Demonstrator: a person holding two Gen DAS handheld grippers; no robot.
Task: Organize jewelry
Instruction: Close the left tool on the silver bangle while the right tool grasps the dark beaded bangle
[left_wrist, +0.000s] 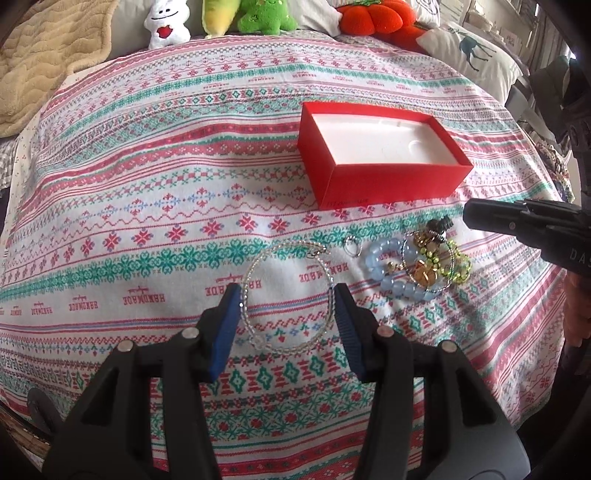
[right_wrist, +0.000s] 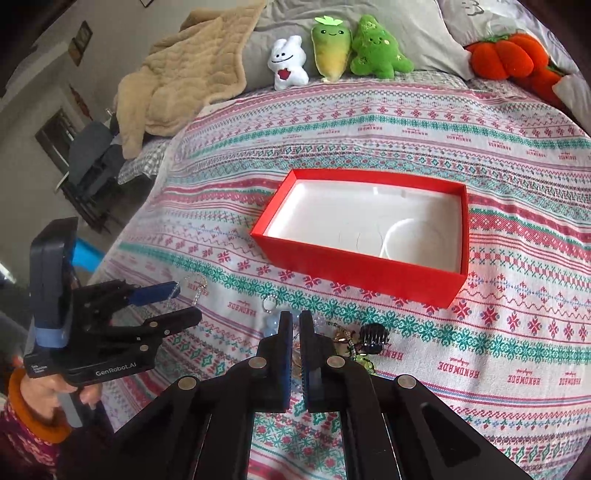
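Note:
A clear beaded necklace lies in a loop on the patterned cloth. My left gripper is open, its blue pads on either side of the loop just above the cloth; it also shows in the right wrist view. A pile of jewelry lies to its right: a pale blue bead bracelet, green beads, gold charms, a dark clip and a small ring. My right gripper is nearly shut with a narrow gap, over the pile; nothing shows between the pads. An open red box with a white inside stands behind.
Plush toys line the far edge of the bed. A beige blanket lies at the back left and a deer pillow at the back right. The cloth's left edge drops toward a chair.

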